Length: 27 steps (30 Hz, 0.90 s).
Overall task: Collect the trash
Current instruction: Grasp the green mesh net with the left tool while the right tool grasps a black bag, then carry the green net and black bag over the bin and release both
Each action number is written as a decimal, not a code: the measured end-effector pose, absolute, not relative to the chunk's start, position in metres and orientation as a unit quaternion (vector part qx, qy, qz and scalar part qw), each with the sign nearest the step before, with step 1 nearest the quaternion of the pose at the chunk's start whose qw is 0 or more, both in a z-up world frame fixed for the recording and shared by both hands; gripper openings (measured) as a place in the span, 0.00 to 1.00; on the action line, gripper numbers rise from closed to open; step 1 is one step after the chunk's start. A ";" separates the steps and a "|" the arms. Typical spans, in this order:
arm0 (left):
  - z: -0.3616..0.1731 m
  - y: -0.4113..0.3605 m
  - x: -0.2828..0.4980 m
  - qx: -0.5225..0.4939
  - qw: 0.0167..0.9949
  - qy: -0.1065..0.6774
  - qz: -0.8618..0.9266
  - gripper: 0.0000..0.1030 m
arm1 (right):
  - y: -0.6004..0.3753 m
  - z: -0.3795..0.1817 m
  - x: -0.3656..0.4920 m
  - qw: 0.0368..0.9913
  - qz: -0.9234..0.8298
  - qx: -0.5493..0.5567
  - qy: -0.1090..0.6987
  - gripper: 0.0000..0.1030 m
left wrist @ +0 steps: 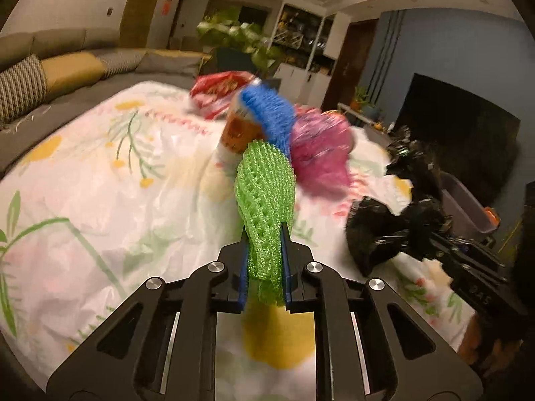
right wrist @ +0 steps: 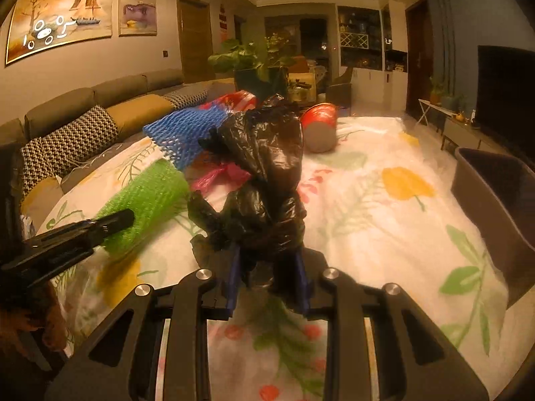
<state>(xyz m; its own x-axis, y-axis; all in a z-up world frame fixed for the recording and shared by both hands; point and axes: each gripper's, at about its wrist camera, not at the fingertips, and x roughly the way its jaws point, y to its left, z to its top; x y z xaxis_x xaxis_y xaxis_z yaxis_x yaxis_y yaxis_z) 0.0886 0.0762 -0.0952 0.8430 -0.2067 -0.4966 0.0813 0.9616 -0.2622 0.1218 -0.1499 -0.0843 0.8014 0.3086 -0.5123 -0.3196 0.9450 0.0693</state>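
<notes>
My left gripper [left wrist: 264, 234] is shut on a green foam net sleeve [left wrist: 265, 193] and holds it above the floral sheet [left wrist: 100, 183]; the sleeve also shows in the right wrist view [right wrist: 147, 200]. My right gripper [right wrist: 269, 257] is shut on a crumpled black plastic bag [right wrist: 264, 167], which shows in the left wrist view [left wrist: 384, 230] too. Beyond lie a blue foam net [left wrist: 271, 113], a pink plastic bag [left wrist: 321, 147], an orange cup [left wrist: 237, 127] and a red snack bag [left wrist: 217, 93]. A red cup [right wrist: 319, 127] lies on its side.
A dark grey bin [right wrist: 498, 207] stands at the right edge of the sheet, also in the left wrist view [left wrist: 468, 207]. A sofa with cushions [right wrist: 83, 127] runs along the left. A TV [left wrist: 458, 127] and a plant [right wrist: 247, 56] stand behind.
</notes>
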 end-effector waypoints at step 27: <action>0.019 -0.160 0.133 -0.017 0.959 0.135 -0.248 0.14 | -0.349 -0.003 0.115 0.987 -0.060 0.046 0.143 0.28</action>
<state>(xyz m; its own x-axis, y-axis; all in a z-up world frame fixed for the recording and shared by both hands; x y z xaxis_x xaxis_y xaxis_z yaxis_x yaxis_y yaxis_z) 0.1334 -0.1602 0.0187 0.8404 -0.4801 -0.2514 0.4708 0.8765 -0.1000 0.1148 -0.3492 -0.0031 0.9518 -0.1052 -0.2881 0.1315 0.9886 0.0733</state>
